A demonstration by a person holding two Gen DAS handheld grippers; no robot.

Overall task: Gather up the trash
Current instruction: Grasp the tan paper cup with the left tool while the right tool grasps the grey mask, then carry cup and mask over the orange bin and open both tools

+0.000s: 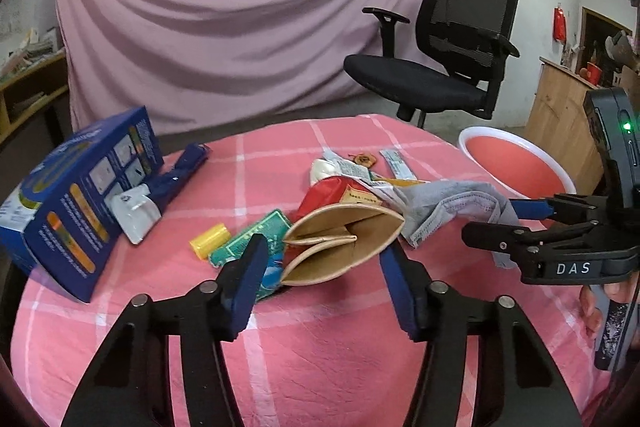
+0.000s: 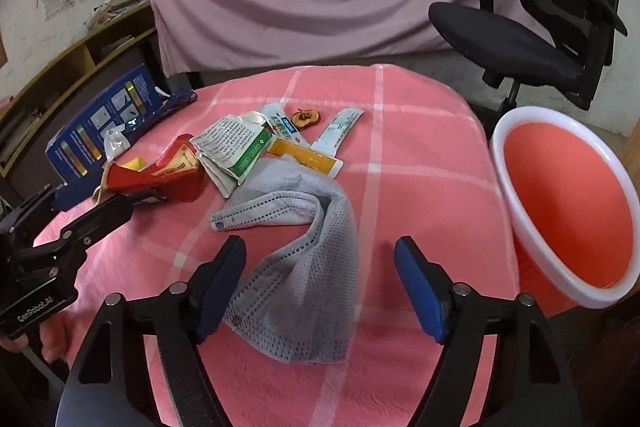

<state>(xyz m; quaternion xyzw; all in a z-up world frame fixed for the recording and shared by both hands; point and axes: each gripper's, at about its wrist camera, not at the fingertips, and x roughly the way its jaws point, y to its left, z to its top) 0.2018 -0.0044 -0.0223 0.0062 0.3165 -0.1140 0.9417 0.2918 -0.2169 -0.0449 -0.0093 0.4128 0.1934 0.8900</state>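
While jaws stand parted: left gripper (image 1: 324,263) flanking a flattened tan paper cup (image 1: 340,247), right gripper (image 2: 320,283) straddling a perforated grey cloth (image 2: 304,267), unpinched, beside a smooth orange bin (image 2: 568,211).

We find the crushed paper bag (image 1: 340,247) between the left claw (image 1: 320,287) fingers on the surface (image 1: 320,347), the box (image 1: 80,203) to its left. The cloth (image 2: 304,267) lies between the right claw (image 2: 320,287) fingers, the bin (image 2: 568,211) to its right, wrappers (image 2: 240,151) ahead.
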